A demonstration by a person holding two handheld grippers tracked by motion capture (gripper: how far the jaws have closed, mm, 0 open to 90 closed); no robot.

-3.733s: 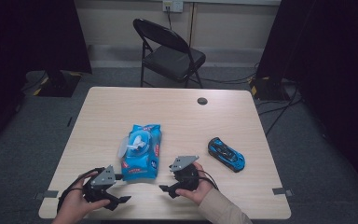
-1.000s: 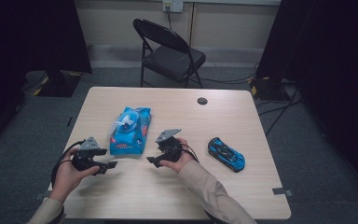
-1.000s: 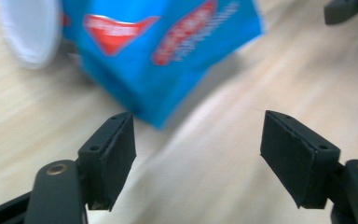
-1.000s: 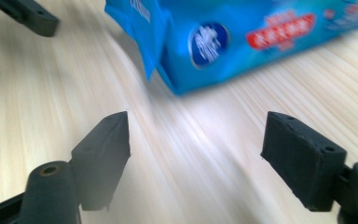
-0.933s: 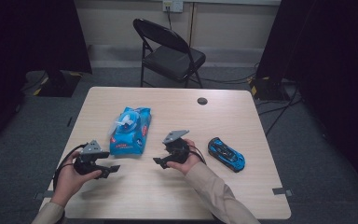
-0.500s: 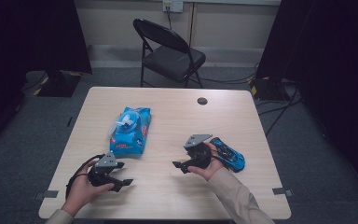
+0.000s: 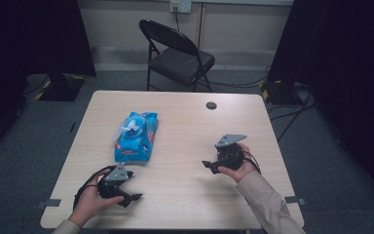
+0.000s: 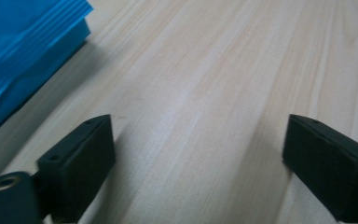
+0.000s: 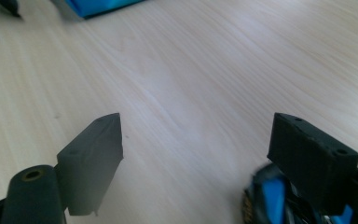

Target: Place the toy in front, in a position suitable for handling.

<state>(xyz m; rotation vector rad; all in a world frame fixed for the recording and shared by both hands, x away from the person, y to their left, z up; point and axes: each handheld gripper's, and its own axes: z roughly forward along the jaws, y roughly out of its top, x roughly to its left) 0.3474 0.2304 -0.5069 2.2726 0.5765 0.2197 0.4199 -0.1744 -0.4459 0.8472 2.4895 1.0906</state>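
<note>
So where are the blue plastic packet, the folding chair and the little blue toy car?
Blue plastic packet [image 7: 135,137], high view: middle of its top face.
Black folding chair [image 7: 184,60], high view: its seat.
Blue toy car [image 9: 271,198], right gripper view: its blue body beside the right finger.

We note the packet [image 7: 135,137] at table [image 7: 185,195] centre's ten o'clock; left gripper [image 7: 129,192] at its six, right gripper [image 7: 209,165] at its four.

A: Where's the pack [image 7: 135,137]?
B: Flat on the desk [image 7: 185,195], left of the middle, a blue crinkled pack with a white patch on top.
A: And the toy car [image 9: 279,203]?
B: Blue and black, right of the pack, well apart.
</note>
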